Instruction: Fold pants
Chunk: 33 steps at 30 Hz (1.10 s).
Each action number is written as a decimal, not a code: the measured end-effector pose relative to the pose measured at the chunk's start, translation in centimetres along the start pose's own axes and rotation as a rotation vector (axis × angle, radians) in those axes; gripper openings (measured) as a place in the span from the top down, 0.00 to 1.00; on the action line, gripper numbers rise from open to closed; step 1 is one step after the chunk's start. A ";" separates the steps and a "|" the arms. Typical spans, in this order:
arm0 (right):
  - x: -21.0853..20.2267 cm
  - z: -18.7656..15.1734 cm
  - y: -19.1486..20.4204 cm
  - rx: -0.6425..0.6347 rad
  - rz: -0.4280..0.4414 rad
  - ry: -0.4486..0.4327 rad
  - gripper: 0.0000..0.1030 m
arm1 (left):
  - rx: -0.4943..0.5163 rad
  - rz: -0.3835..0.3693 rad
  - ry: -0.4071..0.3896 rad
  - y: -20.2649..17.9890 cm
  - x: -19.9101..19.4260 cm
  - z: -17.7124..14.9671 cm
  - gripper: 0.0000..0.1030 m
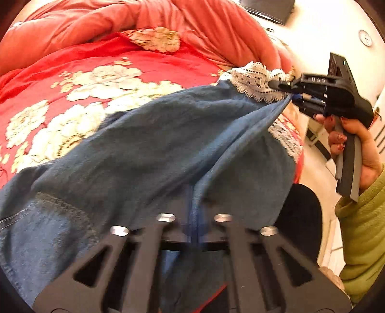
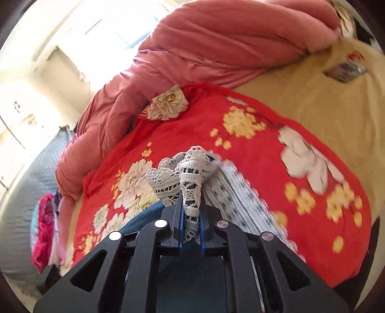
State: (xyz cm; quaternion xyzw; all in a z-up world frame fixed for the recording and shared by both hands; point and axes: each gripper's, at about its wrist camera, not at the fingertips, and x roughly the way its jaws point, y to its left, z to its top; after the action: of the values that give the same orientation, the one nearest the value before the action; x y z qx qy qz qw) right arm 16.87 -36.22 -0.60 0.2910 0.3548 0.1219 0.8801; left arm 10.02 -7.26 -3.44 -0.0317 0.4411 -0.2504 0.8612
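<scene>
Blue denim pants with white lace hems hang stretched above a red floral bedspread. My left gripper is shut on the waist end of the pants, with the cloth draped over its fingers. My right gripper is shut on the lace hem of a leg at the upper right of the left wrist view. In the right wrist view the lace hem stands pinched between the shut fingers of the right gripper, above the bedspread.
A rumpled pink quilt lies across the far side of the bed, also seen in the left wrist view. A cream sheet with a small packet is at the right. A grey quilt and bright clothes lie at the left.
</scene>
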 end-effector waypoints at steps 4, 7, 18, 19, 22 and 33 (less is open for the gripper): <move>-2.1 -1.7 -1.8 0.056 0.001 -0.005 0.92 | 0.067 -0.015 -0.003 -0.7 -1.5 -0.1 1.00; -2.9 -3.4 -3.2 0.073 -0.045 0.020 0.88 | 0.130 -0.021 -0.006 -1.4 -2.6 -0.7 1.00; -5.1 -5.0 -5.9 0.072 -0.054 0.005 0.88 | 0.148 0.007 0.045 -1.7 -1.8 -1.6 1.00; -5.1 -5.0 -5.8 0.061 -0.054 0.006 0.89 | 0.166 0.011 0.043 -1.9 -2.1 -1.6 1.00; -5.4 -5.3 -5.9 0.041 -0.074 0.016 0.89 | 0.199 0.002 0.055 -2.3 -2.6 -1.9 1.00; -5.7 -6.4 -6.3 -0.076 -0.254 0.034 0.68 | 0.225 -0.001 0.113 -2.4 -0.7 -3.2 0.98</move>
State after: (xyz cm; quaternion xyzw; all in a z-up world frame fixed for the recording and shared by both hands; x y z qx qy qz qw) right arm 8.38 -40.95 -4.88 0.2081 0.3987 0.0276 0.8927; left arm 6.21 -8.46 -4.20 0.0792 0.4578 -0.3000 0.8332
